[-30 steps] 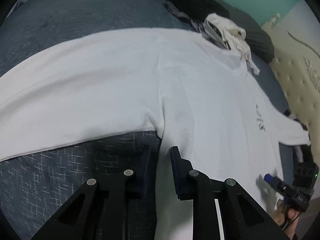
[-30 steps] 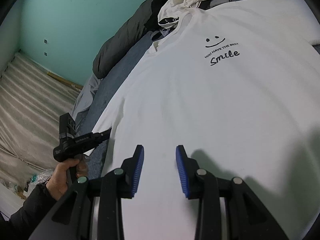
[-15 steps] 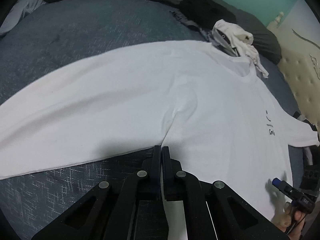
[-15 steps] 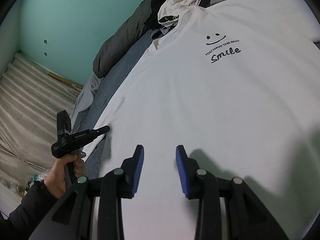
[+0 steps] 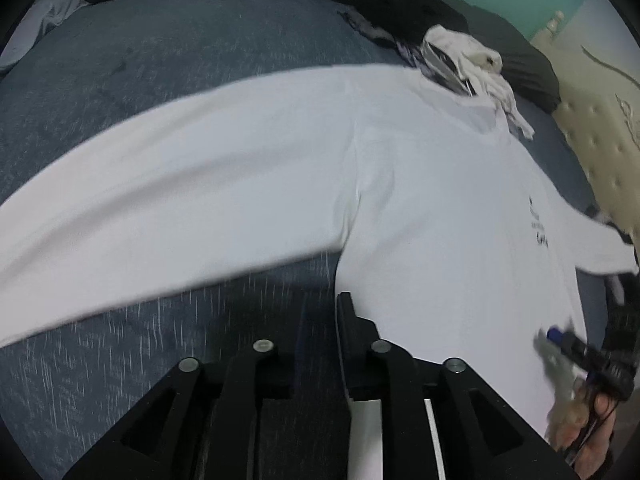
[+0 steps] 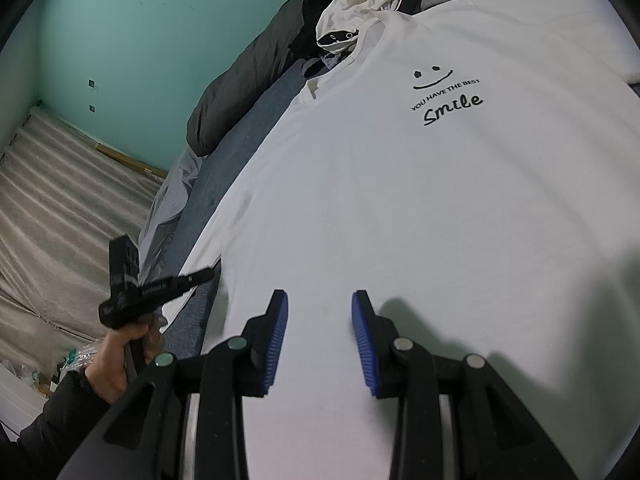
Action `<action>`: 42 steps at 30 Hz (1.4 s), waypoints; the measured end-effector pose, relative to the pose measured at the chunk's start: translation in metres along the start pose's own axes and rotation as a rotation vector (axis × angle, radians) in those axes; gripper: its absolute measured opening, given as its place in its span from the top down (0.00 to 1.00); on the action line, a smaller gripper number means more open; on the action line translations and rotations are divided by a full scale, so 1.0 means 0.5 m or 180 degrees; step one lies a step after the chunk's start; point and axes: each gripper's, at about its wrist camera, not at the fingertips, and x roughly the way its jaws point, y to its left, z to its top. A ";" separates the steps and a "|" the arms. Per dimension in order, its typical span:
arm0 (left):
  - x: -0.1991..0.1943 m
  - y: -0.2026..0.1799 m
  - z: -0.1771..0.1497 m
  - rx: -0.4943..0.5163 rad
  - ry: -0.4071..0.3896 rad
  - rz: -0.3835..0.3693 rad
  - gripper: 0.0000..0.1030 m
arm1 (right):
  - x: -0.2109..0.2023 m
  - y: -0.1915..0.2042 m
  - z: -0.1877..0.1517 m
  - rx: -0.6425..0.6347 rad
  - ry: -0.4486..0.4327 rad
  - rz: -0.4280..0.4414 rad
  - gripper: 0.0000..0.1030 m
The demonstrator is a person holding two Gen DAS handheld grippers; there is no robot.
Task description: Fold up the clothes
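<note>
A white long-sleeved shirt (image 5: 420, 200) with a "Smile" print (image 6: 452, 106) lies flat, front up, on a blue bed (image 5: 160, 60). One sleeve (image 5: 180, 200) stretches out to the left. My left gripper (image 5: 320, 312) is at the shirt's side edge below the armpit. Its jaws are opening, and only blue bedding shows in the narrow gap, with the shirt's edge beside the right finger. In the right wrist view the left gripper (image 6: 200, 278) is held in a hand at that same edge. My right gripper (image 6: 318, 320) hovers open over the shirt's lower body, nothing between its blue pads (image 6: 278, 328).
A heap of crumpled white and dark clothes (image 5: 476, 60) lies by the shirt's collar. Dark grey bedding (image 6: 248, 92) runs along the teal wall. A beige tufted headboard (image 5: 600, 128) stands at the right. Beside the bed is a striped floor (image 6: 60, 200).
The left gripper's jaws shut at the shirt's side edge, then parted again, and it has lifted a little. The right gripper has kept still.
</note>
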 end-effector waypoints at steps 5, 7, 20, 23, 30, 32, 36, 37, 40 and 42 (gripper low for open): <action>0.007 0.007 -0.042 0.0023 0.0122 -0.0007 0.82 | 0.001 0.002 0.000 -0.0010 0.0002 -0.0001 0.68; 0.007 0.008 -0.055 -0.0009 0.0139 -0.0063 0.73 | 0.001 0.002 0.000 -0.0007 0.0004 -0.0003 0.68; 0.001 -0.010 -0.090 -0.0074 0.0144 -0.0279 0.63 | 0.000 -0.004 0.002 0.0067 0.0020 0.0039 0.68; 0.003 -0.021 -0.100 -0.0006 0.0168 -0.0284 0.63 | -0.001 -0.003 0.002 0.0069 0.0018 0.0041 0.68; 0.004 -0.034 -0.111 0.0107 0.0160 -0.0235 0.86 | -0.003 -0.004 -0.001 0.0094 0.0015 0.0038 0.68; 0.004 -0.040 -0.112 0.0156 0.0161 -0.0195 0.96 | -0.003 -0.004 -0.003 0.0100 0.0020 0.0037 0.68; -0.003 -0.042 -0.105 0.0137 0.0118 -0.0171 0.99 | -0.002 -0.004 -0.003 0.0112 0.0025 0.0038 0.68; -0.006 -0.042 -0.103 0.0131 0.0108 -0.0160 0.99 | -0.002 -0.004 -0.003 0.0114 0.0025 0.0039 0.68; -0.014 -0.041 -0.097 0.0105 0.0077 -0.0122 0.99 | -0.002 -0.005 -0.001 0.0126 0.0025 0.0045 0.68; -0.021 -0.037 -0.092 0.0070 0.0053 -0.0097 0.99 | -0.001 -0.007 -0.001 0.0135 0.0025 0.0053 0.68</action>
